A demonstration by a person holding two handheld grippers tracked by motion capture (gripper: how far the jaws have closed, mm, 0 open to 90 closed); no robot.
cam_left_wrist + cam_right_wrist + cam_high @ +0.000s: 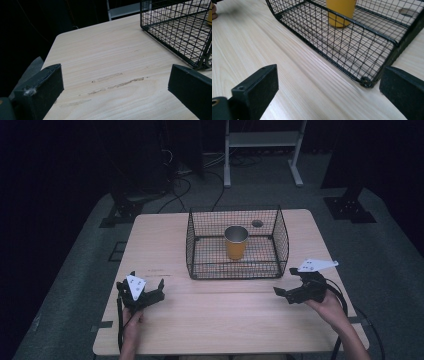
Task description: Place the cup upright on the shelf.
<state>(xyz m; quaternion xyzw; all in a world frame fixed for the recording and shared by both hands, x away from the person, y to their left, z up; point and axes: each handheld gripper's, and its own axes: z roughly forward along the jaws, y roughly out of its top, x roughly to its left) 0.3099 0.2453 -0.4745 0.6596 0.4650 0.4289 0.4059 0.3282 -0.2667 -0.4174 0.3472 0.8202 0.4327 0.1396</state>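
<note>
A yellow cup [236,242] with a metal rim stands upright inside a black wire basket [280,231] at the table's middle back. In the right gripper view the cup [340,11] shows behind the basket's low front wall [352,25]. My left gripper [141,289] rests at the table's front left, open, with nothing between its jaws. My right gripper [286,282] hovers at the front right, near the basket's front right corner, open and empty. In the left gripper view the basket corner [175,30] sits at the upper right.
The light wooden table [220,320] has free room in front of the basket. A round hole [257,223] lies in the tabletop behind the basket. A white metal stand [262,140] and cables are on the floor beyond the table.
</note>
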